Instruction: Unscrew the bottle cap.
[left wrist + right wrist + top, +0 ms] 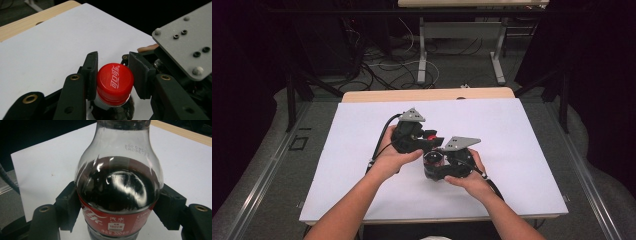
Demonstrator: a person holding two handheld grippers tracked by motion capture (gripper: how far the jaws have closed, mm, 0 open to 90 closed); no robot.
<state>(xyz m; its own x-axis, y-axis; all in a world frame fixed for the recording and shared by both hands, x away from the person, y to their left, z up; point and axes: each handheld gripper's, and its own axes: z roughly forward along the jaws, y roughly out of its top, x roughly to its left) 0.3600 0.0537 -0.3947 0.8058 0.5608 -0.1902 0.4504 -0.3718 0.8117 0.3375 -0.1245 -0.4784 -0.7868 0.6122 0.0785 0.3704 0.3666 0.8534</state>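
A small cola bottle (432,160) with dark drink and a red label (112,222) stands on the white sheet near the table's middle. My right gripper (438,165) is shut on its body; in the right gripper view the two black pads press the label band from both sides (118,203). The red cap (115,83) with white lettering sits on the bottle's neck. My left gripper (427,141) comes in from the left at cap height and is shut on the cap, its pads (91,72) against the ribbed sides. A hand holds each gripper.
The white sheet (512,150) covers most of the wooden table (362,96), with bare room all round the bottle. The right gripper's grey plate (185,37) rises close beside the cap. Beyond the table are desk legs (422,60) and loose cables on the floor.
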